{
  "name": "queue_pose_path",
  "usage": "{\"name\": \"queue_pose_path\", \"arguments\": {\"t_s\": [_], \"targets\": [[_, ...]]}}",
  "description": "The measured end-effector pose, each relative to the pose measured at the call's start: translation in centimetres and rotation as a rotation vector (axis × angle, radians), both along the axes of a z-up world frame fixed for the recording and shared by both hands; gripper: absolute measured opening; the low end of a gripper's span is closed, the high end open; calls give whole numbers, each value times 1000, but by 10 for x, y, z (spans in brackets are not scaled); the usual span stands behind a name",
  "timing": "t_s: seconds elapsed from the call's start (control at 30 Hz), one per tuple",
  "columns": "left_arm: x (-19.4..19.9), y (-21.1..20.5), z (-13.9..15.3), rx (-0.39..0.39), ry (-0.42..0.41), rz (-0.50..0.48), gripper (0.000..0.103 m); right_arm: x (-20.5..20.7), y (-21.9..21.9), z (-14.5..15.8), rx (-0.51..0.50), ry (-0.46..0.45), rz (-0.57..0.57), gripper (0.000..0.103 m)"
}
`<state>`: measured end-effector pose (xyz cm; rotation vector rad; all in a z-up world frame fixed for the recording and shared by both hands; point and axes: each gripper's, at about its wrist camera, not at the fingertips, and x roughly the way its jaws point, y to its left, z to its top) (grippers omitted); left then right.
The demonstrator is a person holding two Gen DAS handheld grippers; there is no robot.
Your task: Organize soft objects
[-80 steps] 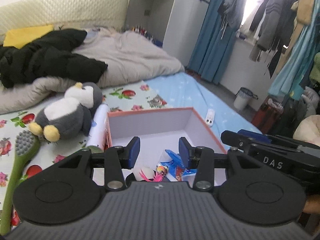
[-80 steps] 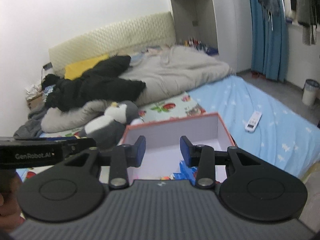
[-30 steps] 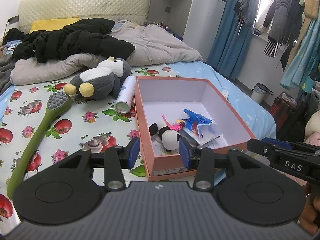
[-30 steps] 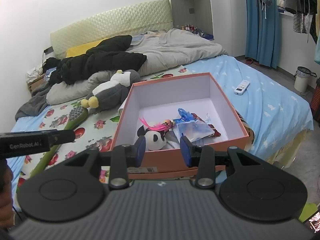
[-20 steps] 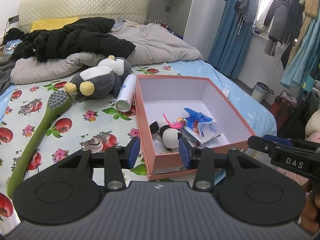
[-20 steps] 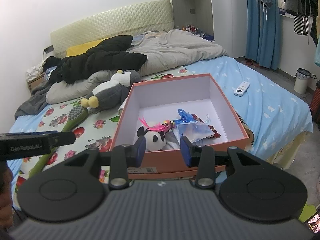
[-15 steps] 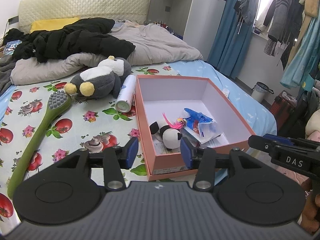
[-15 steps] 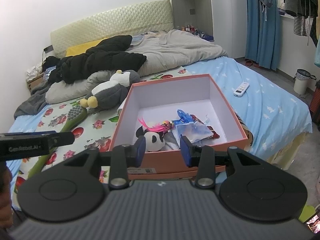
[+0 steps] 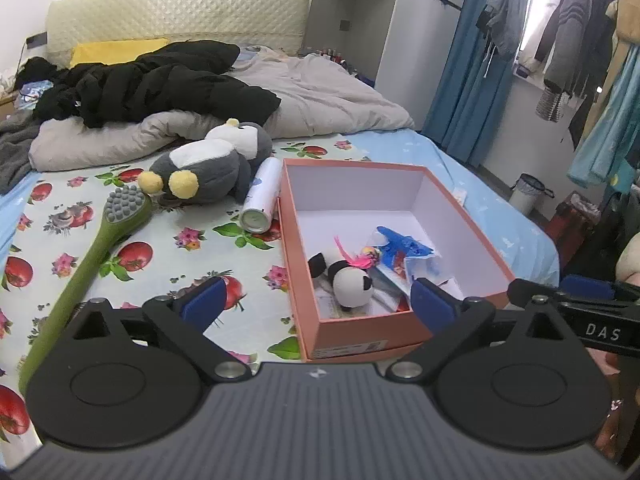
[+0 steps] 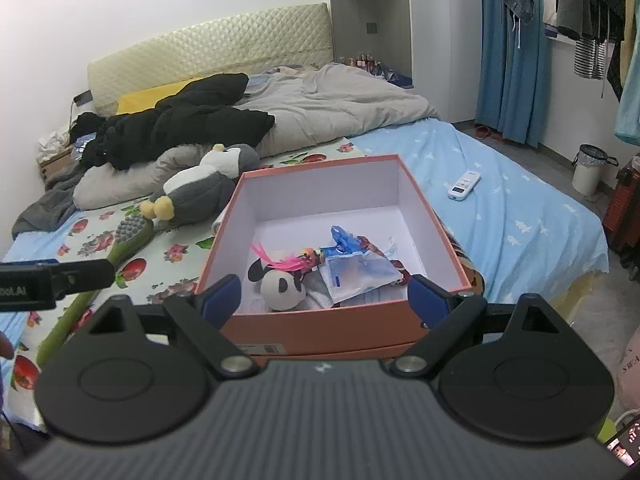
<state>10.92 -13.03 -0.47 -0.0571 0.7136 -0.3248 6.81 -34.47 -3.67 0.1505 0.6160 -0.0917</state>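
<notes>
Both hand-held grippers hang near the foot of the bed (image 9: 60, 216), jaws just spread wide with nothing between them: the left gripper (image 9: 316, 300) faces the near corner of the orange box (image 9: 352, 336), the right gripper (image 10: 324, 300) its front wall. In the box a small panda (image 9: 352, 286) lies beside a blue packet (image 9: 404, 246) and other oddments. The penguin (image 9: 208, 168), the largest soft toy in sight, lies on the flowered sheet just left of the box, touching a white can (image 9: 262, 196), with a green brush (image 9: 100, 240) near its feet. Fetching the penguin looks the likely next step. It would go best with jaws kept wide, closing across the plump body rather than a foot, clear of the can, then lifting above the box wall before release.
</notes>
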Motion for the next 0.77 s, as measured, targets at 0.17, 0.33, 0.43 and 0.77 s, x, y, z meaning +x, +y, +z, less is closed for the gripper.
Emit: {"name": "queue_pose_path", "arguments": {"t_s": [0.17, 0.33, 0.43, 0.77], "targets": [[-1, -2, -1, 15, 4, 4, 102, 0, 1, 0, 2, 2, 9, 92], [1, -2, -2, 24, 22, 12, 103, 1, 2, 1, 4, 2, 16, 92], [2, -2, -2, 21, 30, 14, 103, 1, 2, 2, 4, 1, 16, 92], [2, -3, -3, 28, 32, 11, 103, 1, 2, 2, 4, 2, 18, 92]]}}
